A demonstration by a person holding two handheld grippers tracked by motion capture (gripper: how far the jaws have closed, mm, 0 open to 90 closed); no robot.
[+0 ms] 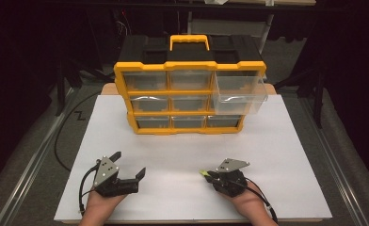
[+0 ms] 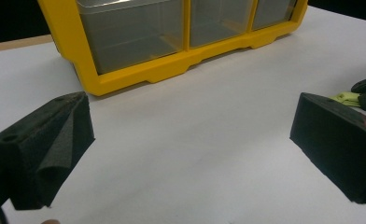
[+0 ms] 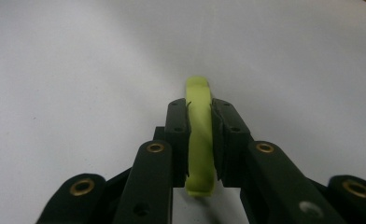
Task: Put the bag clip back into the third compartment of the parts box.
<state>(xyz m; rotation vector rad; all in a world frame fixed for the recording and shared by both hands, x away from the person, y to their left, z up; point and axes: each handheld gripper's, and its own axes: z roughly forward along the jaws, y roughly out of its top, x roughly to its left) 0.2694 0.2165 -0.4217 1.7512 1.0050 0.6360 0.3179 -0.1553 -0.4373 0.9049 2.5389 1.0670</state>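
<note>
Your right gripper (image 3: 200, 109) has its two black jaws pressed flat against a narrow yellow-green strip (image 3: 200, 135), which stands on edge between the pads. The strip's rounded tip pokes out just past the jaw tips, above the white worktop (image 3: 78, 60).

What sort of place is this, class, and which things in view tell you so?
Probably a lab or workshop test bench: a white board laid on a table as a work surface, a yellow drawer organiser with one drawer pulled out, and dark metal stands behind it.
</note>
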